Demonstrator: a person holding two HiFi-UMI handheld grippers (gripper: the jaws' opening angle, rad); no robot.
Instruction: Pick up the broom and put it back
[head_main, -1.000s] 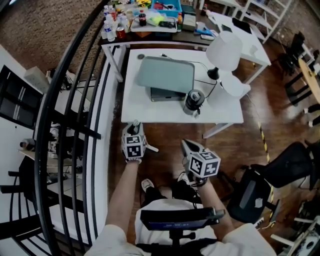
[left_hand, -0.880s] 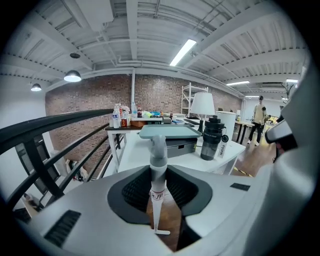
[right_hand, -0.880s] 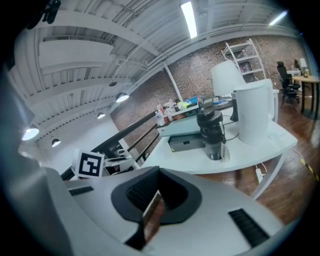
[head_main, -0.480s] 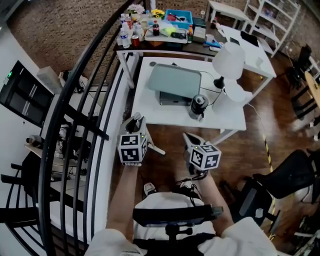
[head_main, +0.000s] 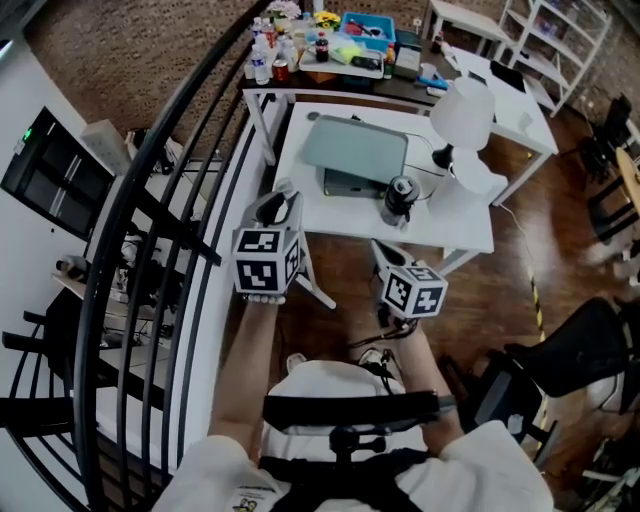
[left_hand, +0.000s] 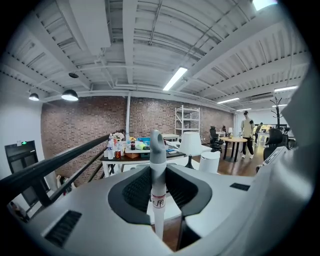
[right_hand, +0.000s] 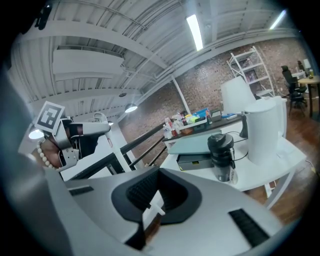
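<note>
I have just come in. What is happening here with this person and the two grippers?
A person facing a white table has a gripper in each hand. The left gripper is shut on the broom handle, held upright with its grey tip up; its jaws have just closed slightly further on it. The right gripper hangs lower and seems to hold nothing.

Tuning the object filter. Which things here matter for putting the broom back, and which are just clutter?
Job:
- broom, clamped in left gripper
- right gripper, nothing in it

Clutter:
- table
- laptop
- lamp
- flask
- bottles
- office chair
</note>
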